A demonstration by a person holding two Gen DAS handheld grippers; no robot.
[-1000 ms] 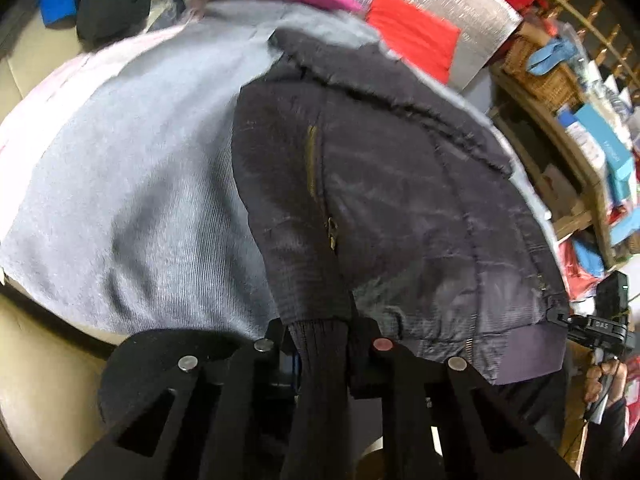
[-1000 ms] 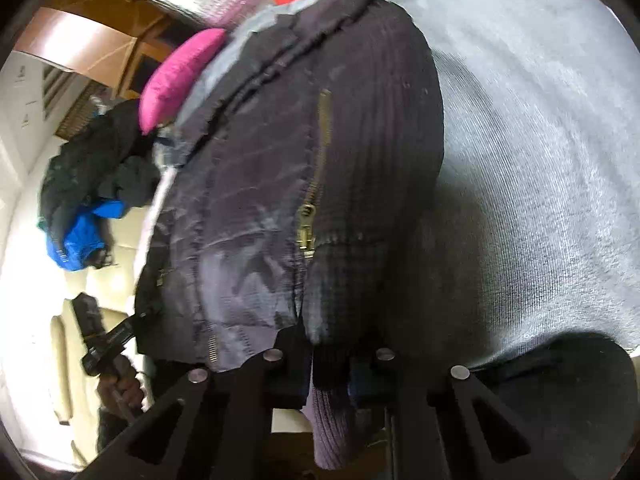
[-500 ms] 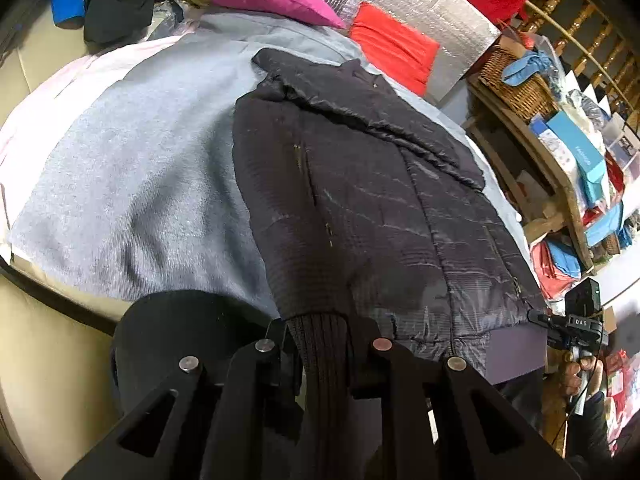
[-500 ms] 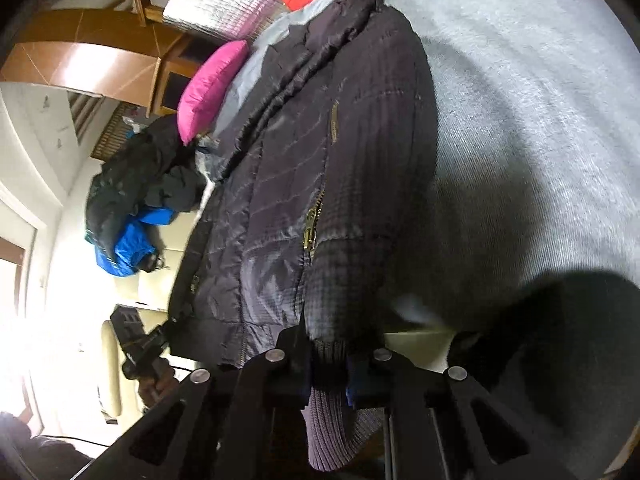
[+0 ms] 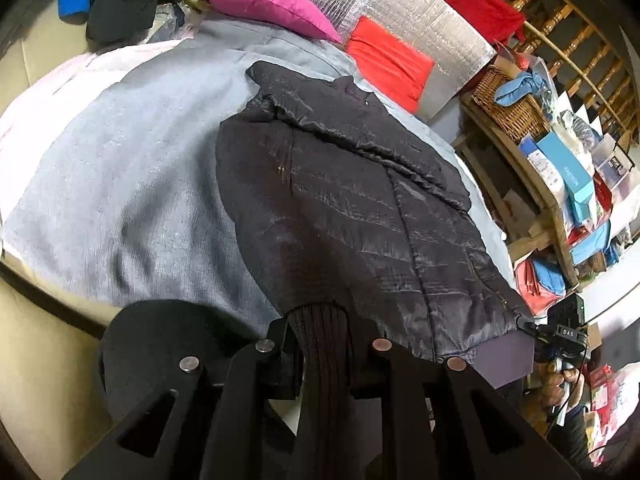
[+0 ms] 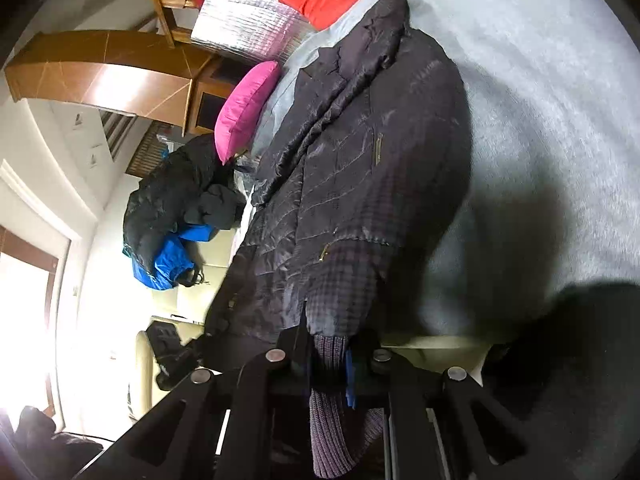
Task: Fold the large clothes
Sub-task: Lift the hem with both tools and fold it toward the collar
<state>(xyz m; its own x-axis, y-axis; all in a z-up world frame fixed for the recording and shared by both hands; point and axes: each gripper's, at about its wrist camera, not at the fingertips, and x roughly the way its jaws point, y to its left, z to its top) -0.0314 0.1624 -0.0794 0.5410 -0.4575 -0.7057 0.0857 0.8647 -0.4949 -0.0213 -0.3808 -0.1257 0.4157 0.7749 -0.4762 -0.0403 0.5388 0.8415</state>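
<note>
A dark quilted jacket (image 5: 352,216) lies on a grey blanket (image 5: 120,184) on a bed, collar at the far end. My left gripper (image 5: 322,344) is shut on the ribbed knit cuff (image 5: 324,344) of one sleeve at the near edge. In the right wrist view the jacket (image 6: 352,184) stretches away from me, and my right gripper (image 6: 330,356) is shut on the other ribbed cuff (image 6: 328,360). The right gripper also shows in the left wrist view (image 5: 560,332) at the jacket's hem corner.
A pink pillow (image 5: 268,4), a red cushion (image 5: 388,60) and a silver quilted panel (image 5: 400,12) sit at the head of the bed. A cluttered wooden shelf (image 5: 560,168) stands to the right. A pile of dark and blue clothes (image 6: 172,216) lies on a cream sofa.
Both grippers have pulled back toward the bed's near edge with the cuffs held. The jacket is drawn out longer and flatter, and more of the room shows.
</note>
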